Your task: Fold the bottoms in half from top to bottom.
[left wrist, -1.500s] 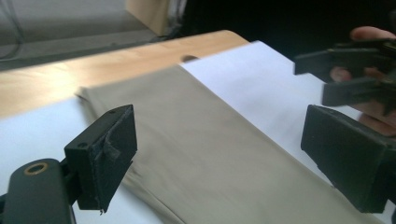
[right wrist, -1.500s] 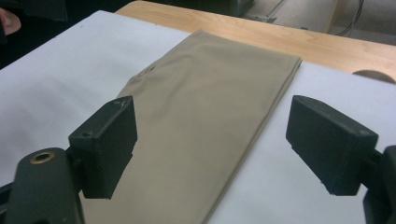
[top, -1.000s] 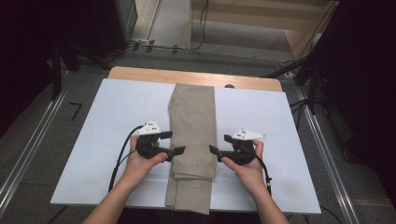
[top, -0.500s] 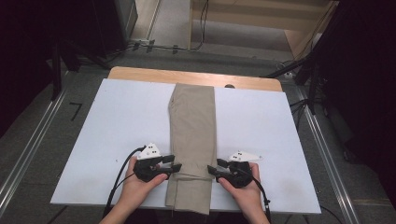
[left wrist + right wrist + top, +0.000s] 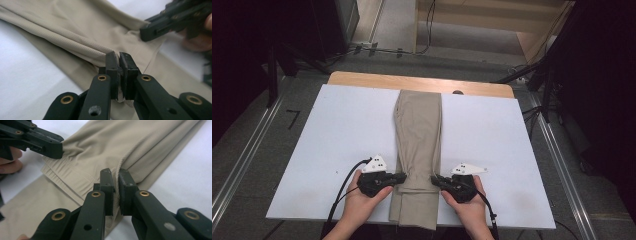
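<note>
Near the front edge of the white surface (image 5: 337,130), the left gripper (image 5: 401,177) and the right gripper (image 5: 435,179) have just been closing and are now each clenched on a side edge of the long folded beige trousers of fine mesh-like knit fabric (image 5: 418,135), cloth pinched between the black pads. To my eye the grasp is made and the fold itself is still to come, the near end not yet lifted toward the far end. Beyond the grippers the trousers run flat and narrow up the middle to the far edge, where a strip of bare wood (image 5: 362,80) shows.
</note>
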`<state>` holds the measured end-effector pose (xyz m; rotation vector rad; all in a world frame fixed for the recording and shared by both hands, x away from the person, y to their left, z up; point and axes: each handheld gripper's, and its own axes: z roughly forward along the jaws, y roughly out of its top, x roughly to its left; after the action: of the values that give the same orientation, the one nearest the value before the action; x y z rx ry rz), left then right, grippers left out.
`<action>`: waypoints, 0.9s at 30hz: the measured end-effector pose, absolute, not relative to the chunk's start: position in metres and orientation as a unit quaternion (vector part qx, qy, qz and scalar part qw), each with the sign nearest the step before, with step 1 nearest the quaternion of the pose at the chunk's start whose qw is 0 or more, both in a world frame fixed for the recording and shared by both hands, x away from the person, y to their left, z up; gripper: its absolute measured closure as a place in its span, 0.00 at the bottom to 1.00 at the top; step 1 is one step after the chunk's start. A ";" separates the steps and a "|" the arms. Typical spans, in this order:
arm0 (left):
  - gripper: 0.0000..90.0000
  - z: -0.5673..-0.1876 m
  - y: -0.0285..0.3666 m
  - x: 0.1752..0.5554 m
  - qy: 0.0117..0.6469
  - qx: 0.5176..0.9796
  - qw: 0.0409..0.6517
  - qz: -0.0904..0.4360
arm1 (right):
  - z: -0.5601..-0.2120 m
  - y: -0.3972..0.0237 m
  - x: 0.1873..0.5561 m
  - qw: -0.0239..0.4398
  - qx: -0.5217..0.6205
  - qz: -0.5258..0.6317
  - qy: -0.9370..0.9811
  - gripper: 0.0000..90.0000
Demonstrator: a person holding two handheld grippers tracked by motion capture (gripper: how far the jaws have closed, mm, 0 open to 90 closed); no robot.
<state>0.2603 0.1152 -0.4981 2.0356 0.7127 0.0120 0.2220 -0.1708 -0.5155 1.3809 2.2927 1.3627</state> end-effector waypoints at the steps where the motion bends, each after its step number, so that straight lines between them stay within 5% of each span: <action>1: 0.97 -0.495 0.115 0.259 0.287 0.832 0.474 0.003 | -0.512 -0.171 0.220 0.072 0.453 0.459 0.761 0.92; 22: 0.95 -0.478 0.139 0.182 0.250 0.839 0.483 -0.019 | -0.486 -0.162 0.125 0.084 0.427 0.490 0.755 0.91; 24: 0.85 -0.477 0.143 0.176 0.246 0.833 0.495 -0.005 | -0.487 -0.161 0.119 0.075 0.427 0.482 0.761 0.80; 26: 0.52 -0.474 0.145 0.175 0.257 0.826 0.501 0.017 | -0.485 -0.162 0.113 0.081 0.426 0.476 0.765 0.51; 27: 0.42 -0.472 0.147 0.175 0.257 0.823 0.506 0.024 | -0.483 -0.163 0.111 0.092 0.424 0.474 0.766 0.45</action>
<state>0.1749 0.1473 -0.4715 1.9849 0.6202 0.0590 0.1106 -0.1634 -0.4834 1.2598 2.2750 1.4069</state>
